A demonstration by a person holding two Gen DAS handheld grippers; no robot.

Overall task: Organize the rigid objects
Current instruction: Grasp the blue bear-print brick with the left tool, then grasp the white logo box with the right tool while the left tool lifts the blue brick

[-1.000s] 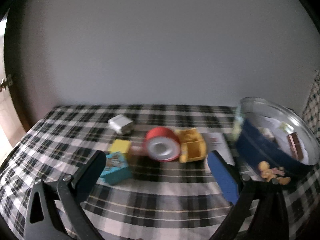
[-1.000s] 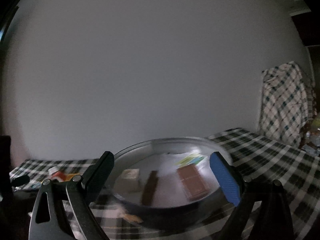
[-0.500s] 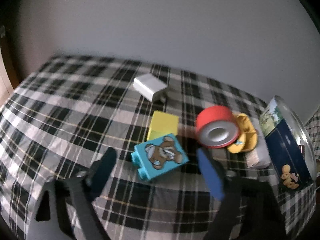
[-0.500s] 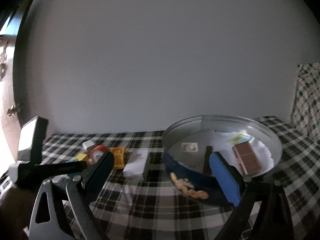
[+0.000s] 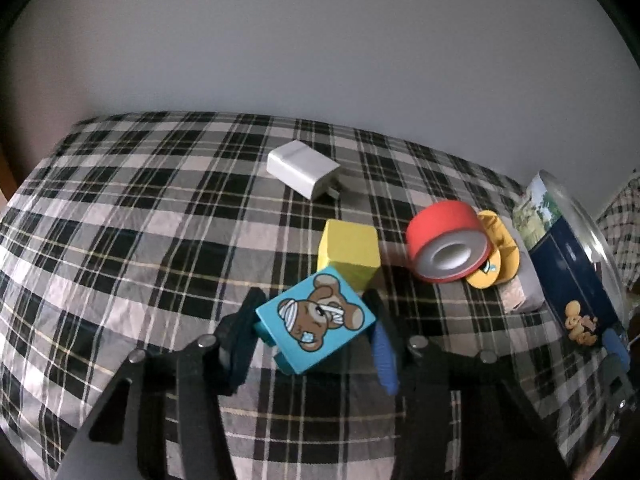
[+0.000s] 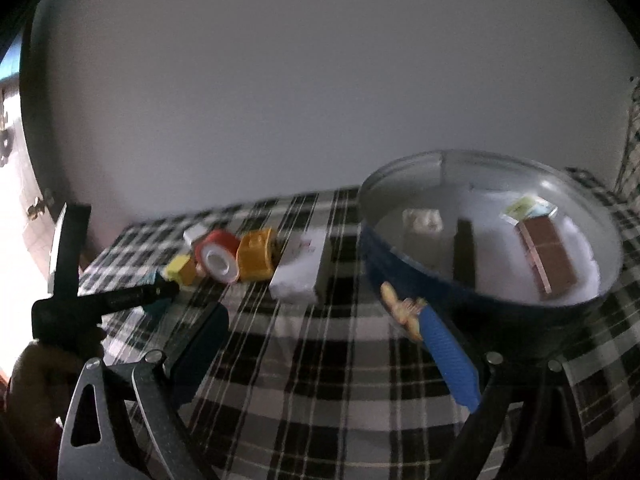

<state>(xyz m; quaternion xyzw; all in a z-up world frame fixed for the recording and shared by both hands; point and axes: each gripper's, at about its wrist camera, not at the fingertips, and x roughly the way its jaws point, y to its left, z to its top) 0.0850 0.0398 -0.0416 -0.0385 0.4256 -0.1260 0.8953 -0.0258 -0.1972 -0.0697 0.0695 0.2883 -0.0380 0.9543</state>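
A blue block with a bear picture point(image 5: 316, 322) lies tilted on the checked cloth, between the fingers of my left gripper point(image 5: 314, 304). Its jaws are closing, and the pads touch the block's left and right corners. Just behind it are a yellow block point(image 5: 350, 250), a red tape roll point(image 5: 446, 246), a yellow toy point(image 5: 494, 252) and a white charger point(image 5: 302, 174). My right gripper point(image 6: 320, 312) stands open above the cloth, holding nothing, in front of the blue biscuit tin point(image 6: 376, 256).
The tin point(image 5: 568, 272) stands at the right and holds a brown bar point(image 6: 546, 256) and other small items. A white box point(image 6: 300, 276) lies between the tin and the toys. A hand point(image 6: 36, 376) holds the left gripper's handle. A wall runs along the table's far edge.
My left gripper has come forward and down over the bear block, and its jaws have narrowed around it. The right wrist view has tilted down and swung left, so the tin now sits to the right.
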